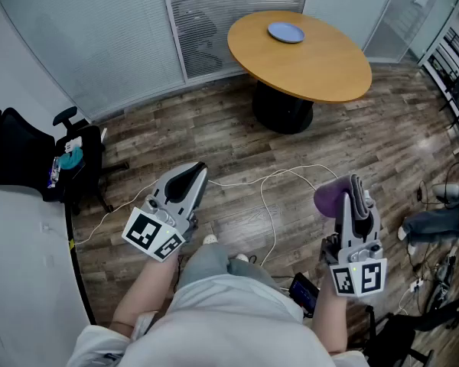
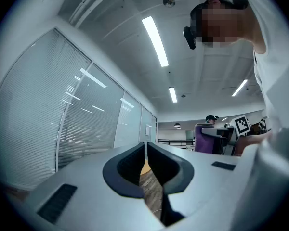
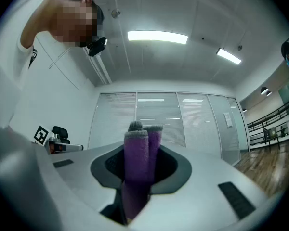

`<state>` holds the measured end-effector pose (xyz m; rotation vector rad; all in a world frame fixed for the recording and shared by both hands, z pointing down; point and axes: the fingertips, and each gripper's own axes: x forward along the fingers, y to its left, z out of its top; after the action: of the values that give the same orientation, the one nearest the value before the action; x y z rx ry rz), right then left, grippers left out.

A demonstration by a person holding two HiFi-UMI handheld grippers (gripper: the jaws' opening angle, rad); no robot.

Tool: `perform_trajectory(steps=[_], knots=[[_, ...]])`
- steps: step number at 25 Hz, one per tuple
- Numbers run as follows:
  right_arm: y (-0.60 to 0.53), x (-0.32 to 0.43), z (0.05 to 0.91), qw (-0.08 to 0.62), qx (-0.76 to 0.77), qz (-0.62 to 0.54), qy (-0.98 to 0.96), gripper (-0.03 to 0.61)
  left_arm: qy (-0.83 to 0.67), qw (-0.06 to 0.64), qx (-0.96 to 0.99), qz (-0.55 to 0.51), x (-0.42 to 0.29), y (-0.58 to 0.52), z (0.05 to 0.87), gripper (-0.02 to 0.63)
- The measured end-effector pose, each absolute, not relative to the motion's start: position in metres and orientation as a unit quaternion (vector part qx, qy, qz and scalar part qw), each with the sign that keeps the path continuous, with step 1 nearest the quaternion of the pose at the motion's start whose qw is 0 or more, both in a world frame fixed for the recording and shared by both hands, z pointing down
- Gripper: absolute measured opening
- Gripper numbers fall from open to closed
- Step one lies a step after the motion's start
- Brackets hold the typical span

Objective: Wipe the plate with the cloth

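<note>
A blue plate [image 1: 286,32] lies on the round wooden table [image 1: 321,67] far ahead, near its back edge. My right gripper [image 1: 357,186] is shut on a folded purple cloth [image 1: 333,197], which bulges out to the left of the jaws; in the right gripper view the purple cloth [image 3: 140,167] stands pinched between the jaws. My left gripper [image 1: 196,173] is shut with nothing in it; in the left gripper view its jaws meet at a thin seam [image 2: 145,150]. Both grippers hang over the floor, well short of the table.
A black office chair [image 1: 30,155] with items on it stands at the left by the wall. White cables [image 1: 268,205] trail over the wood floor between me and the table. A phone [image 1: 304,291] and gear lie at the right, where another person's leg [image 1: 436,222] shows.
</note>
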<state>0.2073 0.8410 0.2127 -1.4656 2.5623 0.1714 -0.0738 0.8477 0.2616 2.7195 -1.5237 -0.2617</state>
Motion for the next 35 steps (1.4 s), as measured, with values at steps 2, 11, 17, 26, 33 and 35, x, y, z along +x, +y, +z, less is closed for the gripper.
perform_trajectory(steps=[2,11,17,26,33,35], knots=[[0.844,0.207,0.216,0.092,-0.488,0.052,0.867,0.103,-0.485,0.013,0.870,-0.085,-0.074,0.853,0.263,0.014],[0.852,0.225,0.217,0.089,-0.487,0.052,0.867,0.103,-0.507,0.004,0.860,-0.063,-0.071,0.860,0.259,0.014],[0.850,0.232,0.215,0.109,-0.484,0.042,0.867,0.103,-0.510,0.004,0.859,-0.051,-0.063,0.858,0.265,0.014],[0.835,0.250,0.213,0.127,-0.491,0.028,0.861,0.104,-0.516,0.002,0.856,-0.040,-0.066,0.845,0.262,0.014],[0.817,0.251,0.217,0.119,-0.494,0.033,0.861,0.104,-0.521,-0.018,0.853,-0.037,-0.072,0.820,0.253,0.014],[0.810,0.251,0.219,0.117,-0.496,0.028,0.860,0.104,-0.522,-0.014,0.852,-0.040,-0.075,0.810,0.256,0.014]])
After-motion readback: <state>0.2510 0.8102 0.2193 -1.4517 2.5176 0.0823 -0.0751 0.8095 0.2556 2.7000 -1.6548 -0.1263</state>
